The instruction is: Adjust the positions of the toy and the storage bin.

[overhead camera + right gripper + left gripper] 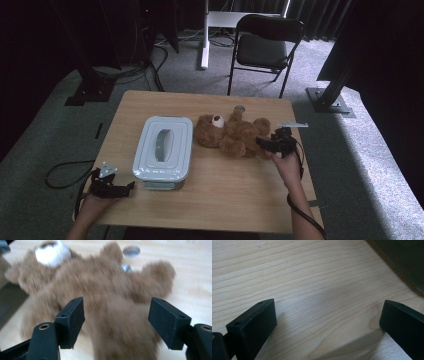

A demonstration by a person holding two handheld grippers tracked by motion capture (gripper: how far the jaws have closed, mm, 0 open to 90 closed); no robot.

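Note:
A brown teddy bear (232, 134) lies on its back on the wooden table (225, 195), right of centre, its white muzzle toward the left. My right gripper (262, 142) reaches in from the right at the bear's lower body. In the right gripper view the bear (110, 290) is blurred, and one furry leg lies between the wide-apart jaws of my right gripper (116, 315), whose pads do not press on it. My left gripper (129, 187) rests near the front left edge, and the left gripper view has that gripper (328, 315) open over bare wood.
A pale blue-grey lidded box (164, 147) with a handle on top stands left of the bear, close to the left gripper. A small round silver object (240, 107) lies behind the bear. A black folding chair (267, 47) stands beyond the table's far edge.

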